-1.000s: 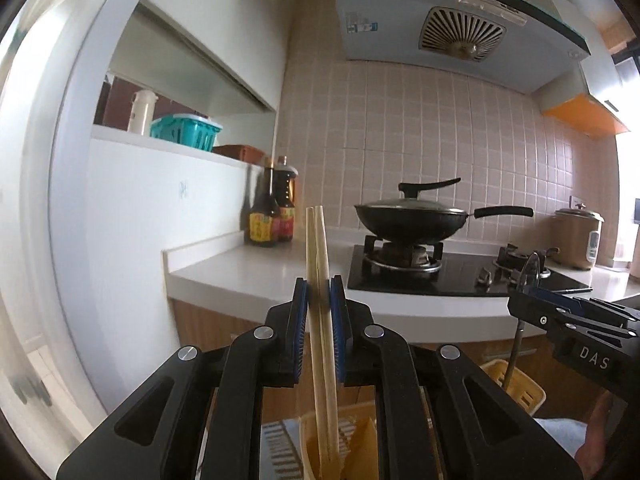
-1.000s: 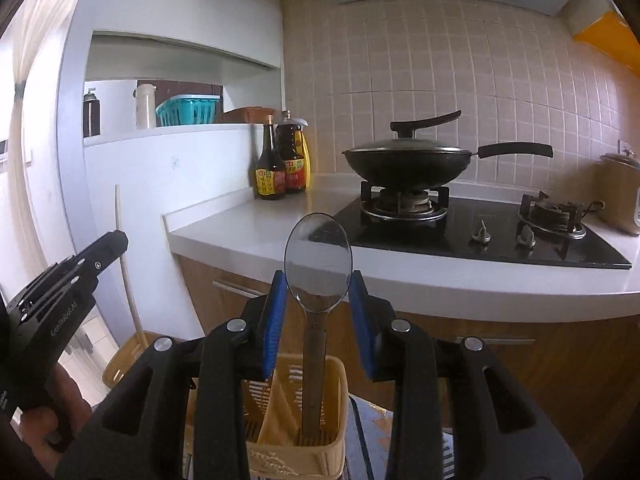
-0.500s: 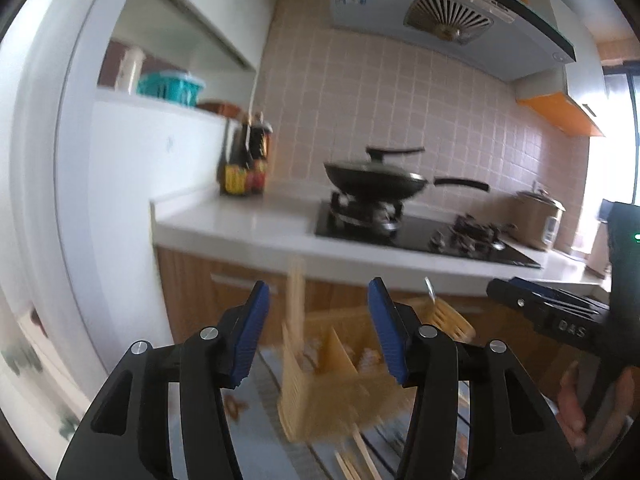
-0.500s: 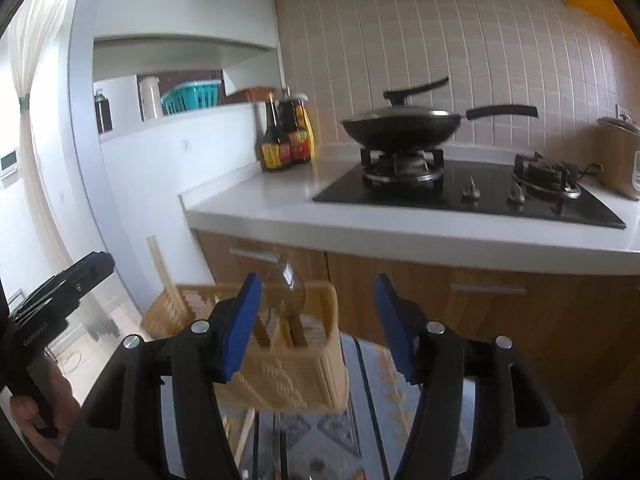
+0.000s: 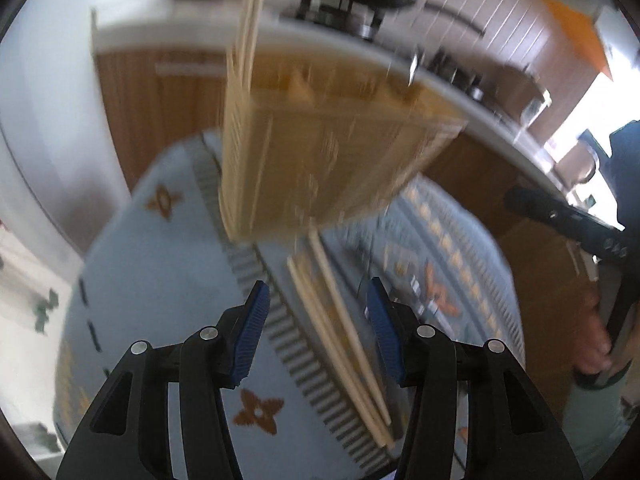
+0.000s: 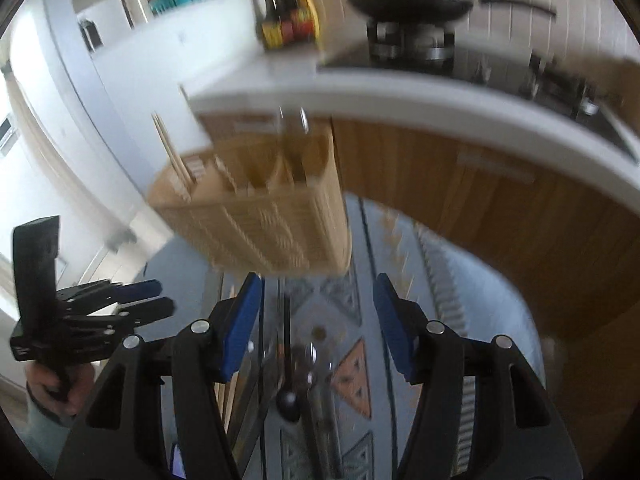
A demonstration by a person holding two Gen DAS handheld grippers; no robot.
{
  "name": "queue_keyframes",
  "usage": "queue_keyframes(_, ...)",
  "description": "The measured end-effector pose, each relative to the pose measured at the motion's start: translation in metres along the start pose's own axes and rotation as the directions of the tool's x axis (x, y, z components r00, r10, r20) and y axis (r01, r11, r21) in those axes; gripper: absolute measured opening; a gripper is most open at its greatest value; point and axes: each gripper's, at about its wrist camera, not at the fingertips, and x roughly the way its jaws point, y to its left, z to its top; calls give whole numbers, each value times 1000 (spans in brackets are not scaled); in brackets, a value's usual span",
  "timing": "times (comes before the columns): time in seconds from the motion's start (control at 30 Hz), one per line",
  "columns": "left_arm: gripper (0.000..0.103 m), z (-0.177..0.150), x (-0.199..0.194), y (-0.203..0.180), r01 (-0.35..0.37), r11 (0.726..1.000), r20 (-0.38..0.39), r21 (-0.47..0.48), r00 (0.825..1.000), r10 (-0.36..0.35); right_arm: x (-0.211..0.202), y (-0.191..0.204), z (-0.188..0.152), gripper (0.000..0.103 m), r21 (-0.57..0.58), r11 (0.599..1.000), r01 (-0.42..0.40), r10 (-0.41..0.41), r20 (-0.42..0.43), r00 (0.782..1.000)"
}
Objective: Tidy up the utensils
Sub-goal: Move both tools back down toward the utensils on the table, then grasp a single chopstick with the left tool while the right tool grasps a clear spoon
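A patterned blue tablecloth (image 5: 168, 264) fills the lower half of both views, in front of a white kitchen counter (image 6: 400, 96) with wooden cabinet fronts beneath. On the cloth stands a yellow utensil basket (image 5: 328, 152) with several compartments — a pair of chopsticks (image 5: 250, 20) stands upright in its left end, and a metal utensil handle (image 6: 294, 120) rises from a compartment toward the right, too blurred to name. More chopsticks (image 5: 340, 328) lie flat on the cloth just in front of the basket. The left gripper (image 5: 316, 320) points down over these with its jaws apart and nothing between the pads. The right gripper (image 6: 316, 312) is likewise spread and empty, above blurred metal utensils (image 6: 304, 364) on the cloth.
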Motion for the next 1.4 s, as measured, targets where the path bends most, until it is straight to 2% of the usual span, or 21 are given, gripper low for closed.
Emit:
queue_keyframes(0.1, 48, -2, 29, 7, 27, 999, -100, -33, 995, -30, 23, -10, -5, 55, 36, 999, -14, 17, -98, 995)
queue_keyframes(0.17, 48, -5, 46, 13, 20, 998, -147, -64, 989, -29, 35, -13, -9, 55, 51, 999, -20, 27, -145, 989)
queue_keyframes(0.27, 38, -5, 64, 16, -4, 997, -182, -79, 983, -10, 47, -16, -18, 55, 76, 996, -54, 67, -188, 980)
queue_keyframes(0.47, 37, -4, 75, -1, -104, 994, -162, 11, 981, 105, 52, -14, -27, 55, 62, 996, -67, 78, -186, 979)
queue_keyframes(0.63, 32, -10, 81, -23, -210, 969, -128, 133, 965, 227, 51, -11, -25, 55, 44, 997, -61, 68, -177, 982)
queue_keyframes(0.7, 29, -12, 81, -26, -206, 967, -133, 151, 965, 226, 51, -12, -26, 55, 48, 997, -63, 71, -177, 982)
queue_keyframes(0.77, 13, -14, 78, -24, -180, 971, -150, 157, 967, 204, 50, -15, -25, 55, 49, 997, -65, 73, -176, 982)
queue_keyframes(0.83, 11, -16, 75, -19, -153, 976, -172, 154, 969, 179, 47, -18, -26, 55, 50, 996, -67, 75, -174, 982)
queue_keyframes(0.97, 8, -19, 71, -14, -164, 975, -173, 153, 966, 190, 47, -22, -24, 55, 65, 995, -76, 86, -175, 981)
queue_keyframes(1.1, 11, -19, 56, -9, -90, 991, -166, 96, 981, 105, 47, -22, -23, 55, 70, 994, -86, 97, -174, 980)
queue_keyframes(1.17, 13, -19, 53, -11, -103, 990, -160, 99, 980, 118, 46, -22, -23, 55, 68, 994, -85, 96, -171, 981)
queue_keyframes(1.23, 13, -20, 60, -17, -160, 978, -159, 131, 971, 180, 44, -24, -24, 55, 70, 994, -86, 97, -169, 981)
queue_keyframes(1.4, 13, -25, 63, -24, -213, 964, -161, 162, 958, 238, 45, -26, -27, 55, 79, 994, -81, 94, -175, 980)
